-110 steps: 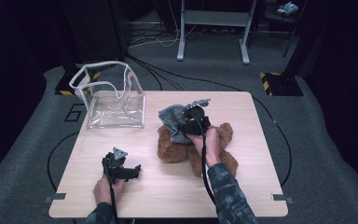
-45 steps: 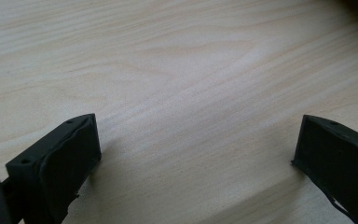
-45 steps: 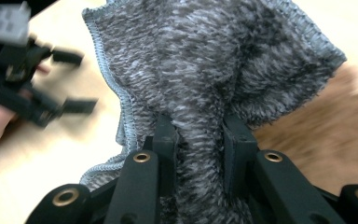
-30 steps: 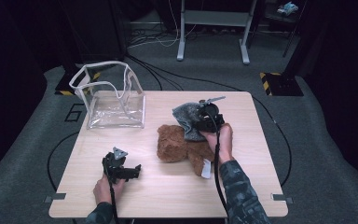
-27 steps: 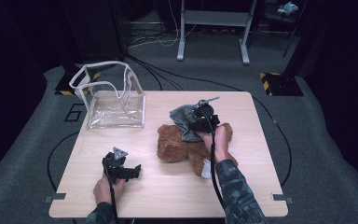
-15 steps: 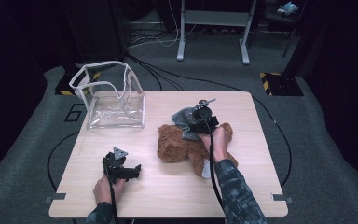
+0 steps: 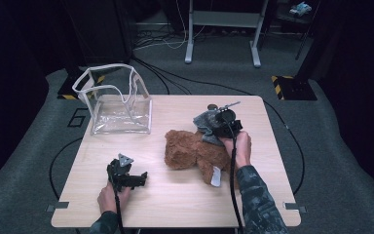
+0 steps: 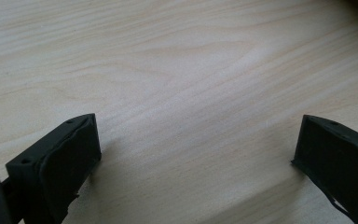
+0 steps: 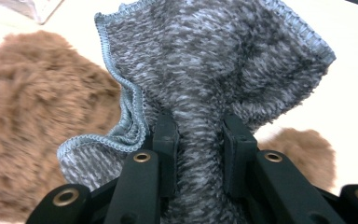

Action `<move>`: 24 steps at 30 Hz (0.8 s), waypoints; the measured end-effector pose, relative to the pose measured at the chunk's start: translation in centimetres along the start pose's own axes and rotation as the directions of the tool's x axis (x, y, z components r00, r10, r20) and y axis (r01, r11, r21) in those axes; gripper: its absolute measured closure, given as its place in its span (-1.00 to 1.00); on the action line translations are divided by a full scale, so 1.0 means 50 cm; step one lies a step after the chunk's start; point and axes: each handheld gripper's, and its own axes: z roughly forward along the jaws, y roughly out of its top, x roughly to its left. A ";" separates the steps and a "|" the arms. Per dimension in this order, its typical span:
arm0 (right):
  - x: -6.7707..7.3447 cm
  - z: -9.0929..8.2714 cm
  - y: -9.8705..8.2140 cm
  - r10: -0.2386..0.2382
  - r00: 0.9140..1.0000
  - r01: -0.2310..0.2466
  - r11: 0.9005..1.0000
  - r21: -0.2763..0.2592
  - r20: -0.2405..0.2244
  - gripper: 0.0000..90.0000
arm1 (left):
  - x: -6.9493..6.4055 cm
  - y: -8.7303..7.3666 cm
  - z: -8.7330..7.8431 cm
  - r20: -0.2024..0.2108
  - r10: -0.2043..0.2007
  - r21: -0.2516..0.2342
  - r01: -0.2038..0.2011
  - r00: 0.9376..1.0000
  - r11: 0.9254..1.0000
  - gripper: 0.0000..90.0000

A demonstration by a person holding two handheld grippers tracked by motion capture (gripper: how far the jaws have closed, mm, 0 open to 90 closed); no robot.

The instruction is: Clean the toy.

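Observation:
A brown teddy bear lies on the wooden table, right of centre. My right gripper hovers over the bear's far end, shut on a bunched grey knitted cloth. In the right gripper view the grey cloth is pinched between the two black jaws, with the bear's brown fur beneath and to the left. My left gripper rests near the table's front left. Its jaws stand wide apart over bare wood, with nothing between them.
A clear plastic bag with white trim stands open at the table's far left corner. Cables and a metal stand's legs are on the grey floor beyond the table.
My right gripper has carried the grey cloth a little to the left and down, toward the bear. The left gripper has kept still.

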 end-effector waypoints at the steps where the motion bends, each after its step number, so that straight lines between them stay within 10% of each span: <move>1: -0.006 -0.002 -0.002 0.006 1.000 -0.006 1.000 -0.001 0.012 0.58 | 0.000 0.000 0.000 0.000 0.000 0.000 0.000 1.000 1.000 -1.00; 14: -0.089 -0.021 -0.055 0.112 0.991 -0.112 0.994 -0.012 0.076 0.59 | 0.000 0.000 0.000 0.000 0.000 -0.001 0.000 1.000 1.000 -1.00; 24: -0.093 -0.067 -0.050 0.132 0.990 -0.127 0.988 -0.087 0.053 0.60 | 0.000 0.000 0.000 0.000 0.000 -0.001 0.000 1.000 1.000 -1.00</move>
